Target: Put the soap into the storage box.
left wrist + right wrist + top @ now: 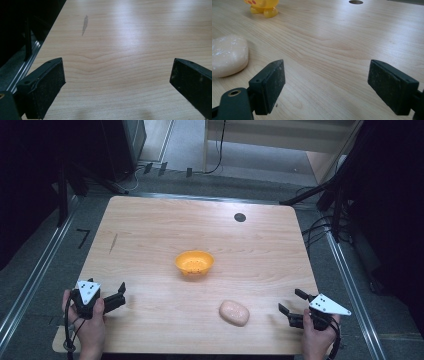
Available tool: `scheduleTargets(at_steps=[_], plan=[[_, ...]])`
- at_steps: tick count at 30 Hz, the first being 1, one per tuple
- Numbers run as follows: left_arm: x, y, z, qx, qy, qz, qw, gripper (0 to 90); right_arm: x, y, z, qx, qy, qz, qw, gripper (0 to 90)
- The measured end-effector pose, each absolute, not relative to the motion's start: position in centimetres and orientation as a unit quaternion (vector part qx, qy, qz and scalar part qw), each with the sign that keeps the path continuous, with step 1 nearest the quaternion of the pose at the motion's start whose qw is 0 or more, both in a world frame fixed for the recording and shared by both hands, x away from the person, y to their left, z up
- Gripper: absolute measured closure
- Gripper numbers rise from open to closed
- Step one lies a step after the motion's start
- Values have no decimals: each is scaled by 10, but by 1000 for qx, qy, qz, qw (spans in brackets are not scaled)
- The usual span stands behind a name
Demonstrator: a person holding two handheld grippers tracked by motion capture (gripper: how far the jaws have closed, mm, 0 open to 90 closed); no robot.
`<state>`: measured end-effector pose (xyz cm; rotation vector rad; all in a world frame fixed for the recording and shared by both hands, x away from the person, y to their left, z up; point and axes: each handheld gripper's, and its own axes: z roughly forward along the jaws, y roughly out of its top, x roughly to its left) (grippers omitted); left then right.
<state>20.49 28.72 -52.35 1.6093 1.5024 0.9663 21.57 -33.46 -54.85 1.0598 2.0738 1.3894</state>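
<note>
Both my hands sit at the near edge of the bench (150, 225) in the high view. My left tool (119, 294) rests at the near left corner with its jaws spread and nothing between them. My right tool (292, 302) lies at the near right, jaws likewise spread wide and bare. A pale pink lump (234, 313) sits on the wood to the left of the right tool, near but apart from it. Farther back, around mid-bench, stands an orange bowl (194, 263).

From the left gripper view, my left tool (117, 72) shows two black pads set far apart, with bare wood grain between them and a small grey mark (85, 24) farther off.

From the right gripper view, my right tool (326, 80) is fully spread, touching nothing. The lump (227, 55) lies just left of the left jaw, clear of it, and the bowl's feet (264, 10) show beyond.
</note>
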Motion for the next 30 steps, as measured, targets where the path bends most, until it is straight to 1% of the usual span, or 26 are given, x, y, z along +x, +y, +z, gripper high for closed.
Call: scheduleTargets(at_steps=[2,6,14,18,30], plan=[[205,288,-523,621,588,368,364,18,215,-334,-548,383,749,497,213,153],[205,287,-524,624,586,374,357,36,215,-333,-549,379,757,491,205,153],[207,287,-524,624,592,366,355,36,222,-321,-541,357,794,458,179,162],[208,286,-524,628,591,368,347,42,223,-315,-538,347,806,446,176,165],[207,285,-524,631,587,364,351,43,233,-301,-522,310,843,414,147,185]])
